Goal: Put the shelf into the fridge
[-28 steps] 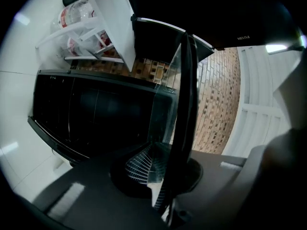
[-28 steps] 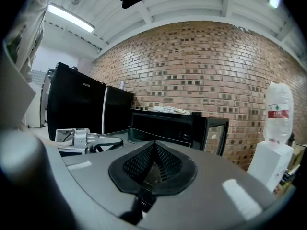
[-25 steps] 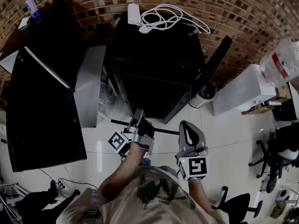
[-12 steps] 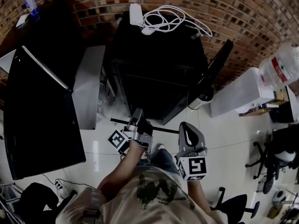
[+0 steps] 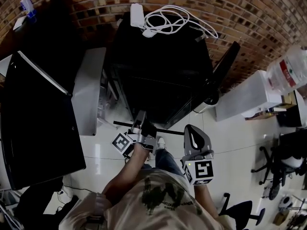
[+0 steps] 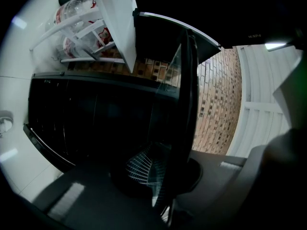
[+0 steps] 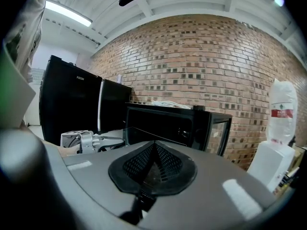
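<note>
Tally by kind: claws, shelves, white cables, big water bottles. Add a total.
claws: 2 (left claw, right claw)
shelf: 1
cable: 1
water bottle: 1
Total: 5

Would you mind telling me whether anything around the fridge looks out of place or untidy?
A loose tangle of white cable with a white adapter lies on top of the black fridge, an odd spot. The clear glass shelf is out of the fridge, gripped by the left gripper.
</note>
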`<act>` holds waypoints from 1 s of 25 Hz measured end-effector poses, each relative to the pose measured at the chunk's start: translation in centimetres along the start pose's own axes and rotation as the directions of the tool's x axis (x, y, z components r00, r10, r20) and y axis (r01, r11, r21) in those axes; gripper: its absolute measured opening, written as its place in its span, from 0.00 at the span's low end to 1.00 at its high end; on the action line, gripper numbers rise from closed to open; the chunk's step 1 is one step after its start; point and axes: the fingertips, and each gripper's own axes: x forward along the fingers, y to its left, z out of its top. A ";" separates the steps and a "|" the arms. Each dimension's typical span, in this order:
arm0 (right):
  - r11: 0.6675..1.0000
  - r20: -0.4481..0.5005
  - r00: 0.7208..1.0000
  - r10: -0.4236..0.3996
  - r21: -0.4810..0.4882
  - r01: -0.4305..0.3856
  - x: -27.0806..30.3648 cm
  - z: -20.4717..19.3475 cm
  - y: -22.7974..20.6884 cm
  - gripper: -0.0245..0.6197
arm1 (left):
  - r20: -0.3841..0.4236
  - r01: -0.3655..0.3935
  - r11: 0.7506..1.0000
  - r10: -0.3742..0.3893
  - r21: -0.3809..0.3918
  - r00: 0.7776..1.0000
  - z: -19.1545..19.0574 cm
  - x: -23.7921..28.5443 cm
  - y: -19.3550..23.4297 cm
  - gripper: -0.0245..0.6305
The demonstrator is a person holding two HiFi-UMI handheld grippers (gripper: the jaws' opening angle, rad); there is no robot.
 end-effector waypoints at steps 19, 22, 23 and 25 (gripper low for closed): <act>0.999 -0.023 0.998 0.050 0.002 -0.050 3.7 -0.5 -2.8 0.04 | 0.070 -0.015 1.000 0.015 0.003 0.997 1.3 4.0 2.9 0.07; 0.998 -0.034 0.998 0.059 -0.006 -0.059 4.1 -0.4 -3.0 0.04 | 0.075 -0.015 1.000 0.015 0.000 0.997 1.5 4.4 3.2 0.07; 0.998 -0.033 0.998 0.061 -0.006 -0.061 4.3 -0.5 -3.0 0.04 | 0.076 -0.017 1.000 0.017 0.001 0.997 1.5 4.5 3.4 0.07; 0.998 -0.035 0.997 0.065 -0.008 -0.066 4.6 -0.4 -3.1 0.04 | 0.079 -0.023 1.000 0.023 0.006 0.997 1.7 4.8 3.8 0.07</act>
